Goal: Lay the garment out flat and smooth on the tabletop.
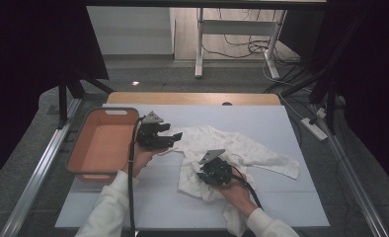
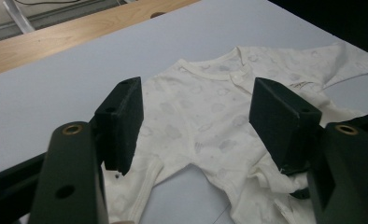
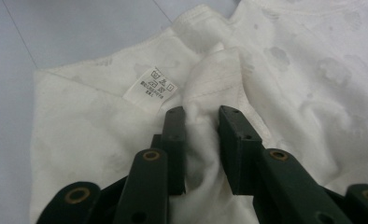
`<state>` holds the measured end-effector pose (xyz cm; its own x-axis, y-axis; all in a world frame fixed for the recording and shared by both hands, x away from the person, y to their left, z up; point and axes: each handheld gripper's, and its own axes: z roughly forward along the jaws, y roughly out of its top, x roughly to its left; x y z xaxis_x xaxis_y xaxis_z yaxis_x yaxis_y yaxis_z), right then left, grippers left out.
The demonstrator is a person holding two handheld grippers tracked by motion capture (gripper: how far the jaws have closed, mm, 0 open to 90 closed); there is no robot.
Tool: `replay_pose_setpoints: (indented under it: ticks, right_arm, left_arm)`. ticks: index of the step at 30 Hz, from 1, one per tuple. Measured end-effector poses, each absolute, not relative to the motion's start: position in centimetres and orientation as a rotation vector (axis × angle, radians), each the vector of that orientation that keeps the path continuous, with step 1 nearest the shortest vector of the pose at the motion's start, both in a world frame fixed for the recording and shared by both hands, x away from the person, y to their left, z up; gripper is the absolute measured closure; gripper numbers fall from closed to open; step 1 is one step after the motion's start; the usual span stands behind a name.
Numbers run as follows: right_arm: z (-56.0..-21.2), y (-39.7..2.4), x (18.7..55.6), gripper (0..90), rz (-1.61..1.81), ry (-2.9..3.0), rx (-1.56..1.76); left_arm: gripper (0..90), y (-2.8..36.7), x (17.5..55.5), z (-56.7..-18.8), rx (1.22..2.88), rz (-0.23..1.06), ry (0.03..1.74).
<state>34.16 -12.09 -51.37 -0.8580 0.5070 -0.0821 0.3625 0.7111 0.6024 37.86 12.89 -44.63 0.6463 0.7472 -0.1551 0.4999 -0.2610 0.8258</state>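
Observation:
A white baby garment [image 1: 252,148] with a faint cloud print lies crumpled on the pale blue mat [image 1: 281,202]. My right gripper [image 1: 203,176] presses down on its lower left part. In the right gripper view the jaws [image 3: 201,114] pinch a raised fold of the garment [image 3: 313,70] beside a sewn-in care label [image 3: 156,86]. My left gripper [image 1: 175,138] hovers at the garment's left edge, jaws wide apart. In the left gripper view, the left gripper [image 2: 198,93] is open with nothing gripped, and the buttoned neckline of the garment [image 2: 210,112] lies beyond it.
An orange basin [image 1: 106,112] with nothing in it stands at the mat's left edge, close to my left hand. A wooden table edge [image 1: 192,98] runs behind the mat. Metal rails flank the table, and cables lie on the floor beyond.

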Motion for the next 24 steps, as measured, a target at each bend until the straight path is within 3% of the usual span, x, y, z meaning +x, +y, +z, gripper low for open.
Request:
replay_pose_setpoints:
  ticks: [11,24]
  right_arm:
    - [-47.4,-13.0,31.8,73.3,1.161,2.694,0.629]
    - [-48.0,-12.3,25.2,72.9,1.214,2.847,0.408]
  left_arm:
    - [35.5,13.1,37.8,-44.5,1.925,0.338,0.98]
    - [35.6,13.2,37.8,-44.5,1.918,0.337,0.984]
